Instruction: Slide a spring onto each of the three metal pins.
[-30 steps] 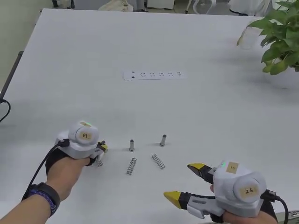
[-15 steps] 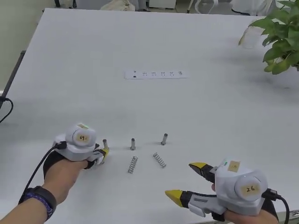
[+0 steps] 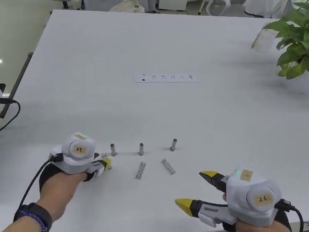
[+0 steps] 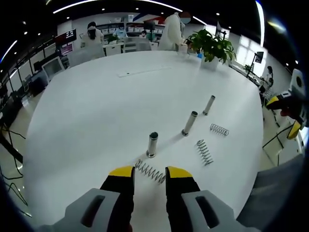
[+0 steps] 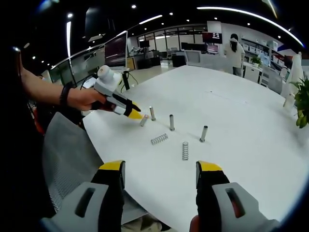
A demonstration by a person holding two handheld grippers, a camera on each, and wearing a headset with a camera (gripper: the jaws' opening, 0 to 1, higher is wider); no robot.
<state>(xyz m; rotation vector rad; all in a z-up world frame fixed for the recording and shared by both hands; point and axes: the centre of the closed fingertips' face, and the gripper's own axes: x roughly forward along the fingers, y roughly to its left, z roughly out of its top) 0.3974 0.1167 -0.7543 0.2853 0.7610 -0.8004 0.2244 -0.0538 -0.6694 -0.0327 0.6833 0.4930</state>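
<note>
At the tips of the left tool [image 4: 150,171] — one spring [image 4: 145,168].

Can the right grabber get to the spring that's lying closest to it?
Probably yes. The right gripper is open, and just bare table lies between it and that spring. The nearest pin stands beyond the spring, and the left gripper is off to the side.

The surface [image 3: 217,121] is smooth matt white. The three pins [image 3: 141,149] are dull grey metal with a soft sheen; the springs [image 3: 140,170] are bare bright wire. The left hand-held gripper [image 3: 105,162] and the right hand-held gripper [image 3: 196,189] have smooth white plastic shells, black jaws and glossy yellow tips. The power strip [image 3: 166,77] is white plastic.
</note>
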